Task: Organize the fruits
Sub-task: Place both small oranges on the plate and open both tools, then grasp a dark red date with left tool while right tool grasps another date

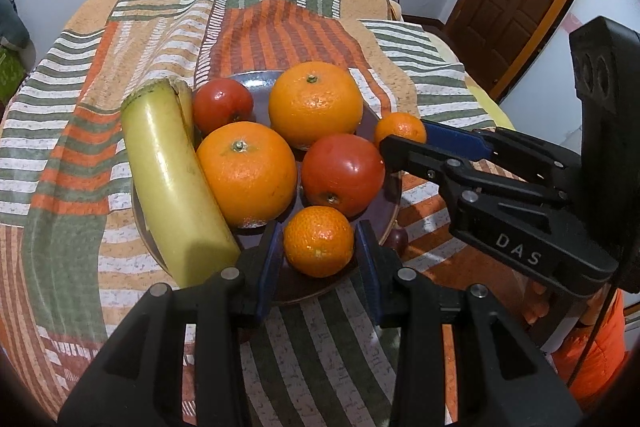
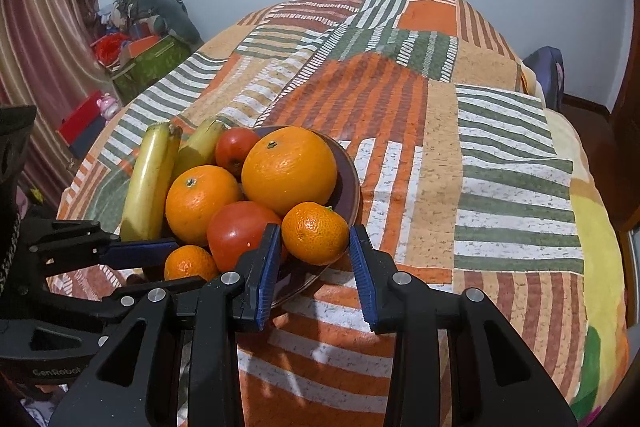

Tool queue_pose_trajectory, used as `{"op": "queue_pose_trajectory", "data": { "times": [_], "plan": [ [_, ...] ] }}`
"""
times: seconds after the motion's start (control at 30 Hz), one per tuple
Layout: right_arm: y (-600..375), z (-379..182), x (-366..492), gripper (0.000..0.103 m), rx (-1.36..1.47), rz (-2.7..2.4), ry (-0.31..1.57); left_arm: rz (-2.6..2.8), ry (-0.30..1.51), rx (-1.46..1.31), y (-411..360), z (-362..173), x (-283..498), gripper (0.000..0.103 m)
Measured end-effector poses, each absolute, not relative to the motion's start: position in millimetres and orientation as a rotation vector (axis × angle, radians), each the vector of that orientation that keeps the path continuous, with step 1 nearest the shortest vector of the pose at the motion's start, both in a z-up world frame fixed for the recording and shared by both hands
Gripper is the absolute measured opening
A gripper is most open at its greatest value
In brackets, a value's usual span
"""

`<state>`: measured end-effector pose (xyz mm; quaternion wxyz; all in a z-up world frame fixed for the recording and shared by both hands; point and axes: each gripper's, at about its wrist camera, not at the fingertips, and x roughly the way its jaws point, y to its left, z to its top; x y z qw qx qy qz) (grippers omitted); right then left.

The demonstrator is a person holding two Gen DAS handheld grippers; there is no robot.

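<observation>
**On the plate: fruit piled, a mandarin between each pair of fingers**

On the striped bedspread (image 2: 420,155) sat a dark plate (image 2: 352,187), and nearly all the fruit was heaped on it. Along its left rim lay the banana (image 1: 172,179), its long axis running from my near side away toward the wall, cut stem end pointing away; the right camera showed a second banana (image 2: 200,147) behind it. Two big oranges (image 1: 246,173) (image 1: 316,103) rested stem-up in the middle, touching the two tomatoes (image 1: 342,175) (image 1: 222,105).

My left gripper (image 1: 318,247) stood wide, its blue pads on either side of a small mandarin (image 1: 319,241) at the plate's near edge; I could not tell whether they touched it. My right gripper (image 2: 314,251) was likewise spread around the other mandarin (image 2: 315,233) at the right rim, with a clear gap on the right pad's side. A small dark grape (image 1: 398,237) lay just off the plate, on the cloth.
</observation>
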<state>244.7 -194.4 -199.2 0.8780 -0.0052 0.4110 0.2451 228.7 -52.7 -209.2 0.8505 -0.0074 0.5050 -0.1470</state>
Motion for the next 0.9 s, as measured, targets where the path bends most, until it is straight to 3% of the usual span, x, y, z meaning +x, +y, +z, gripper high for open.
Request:
{"op": "queue_pose_trajectory", "data": {
  "times": [0.67,0.9],
  "plan": [
    [-200.2,-180.3,226.3,0.038,-0.047,0.497,0.844,-0.259,0.962,-0.013,-22.7,-164.6,199.4,0.039],
    [-199.0,-179.0,206.0,0.043,-0.053,0.518,0.855,-0.213,0.960,-0.034,1.5,-158.3,183.3,0.045]
  ]
}}
